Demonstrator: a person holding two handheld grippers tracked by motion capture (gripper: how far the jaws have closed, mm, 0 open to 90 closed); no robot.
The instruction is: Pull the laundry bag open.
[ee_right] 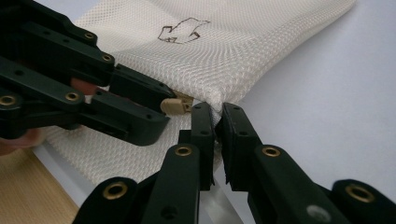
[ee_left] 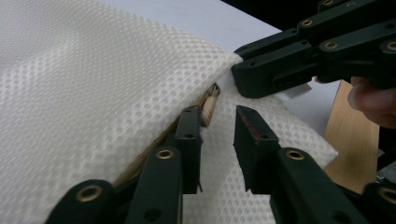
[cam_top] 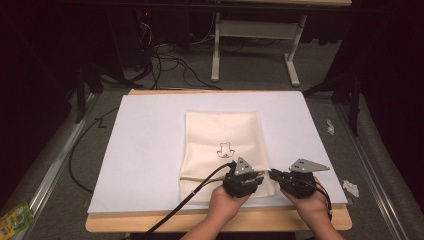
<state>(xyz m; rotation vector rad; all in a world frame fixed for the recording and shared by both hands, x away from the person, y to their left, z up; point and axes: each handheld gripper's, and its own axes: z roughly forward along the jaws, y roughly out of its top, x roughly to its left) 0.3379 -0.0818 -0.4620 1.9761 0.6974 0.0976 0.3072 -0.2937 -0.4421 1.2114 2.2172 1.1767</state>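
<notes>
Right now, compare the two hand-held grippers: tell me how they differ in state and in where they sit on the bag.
The left hand-held gripper is open, jaws apart beside a tan cord end, gripping nothing; the right hand-held gripper is shut on the bag, pinching its mesh edge. In the high view the left sits over the bag's near right part, the right just off its right edge. Both are black, held low at the bag's near end.

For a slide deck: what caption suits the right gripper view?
Right tool pinches the mesh bag edge while the left tool holds a beige toggle.
</notes>
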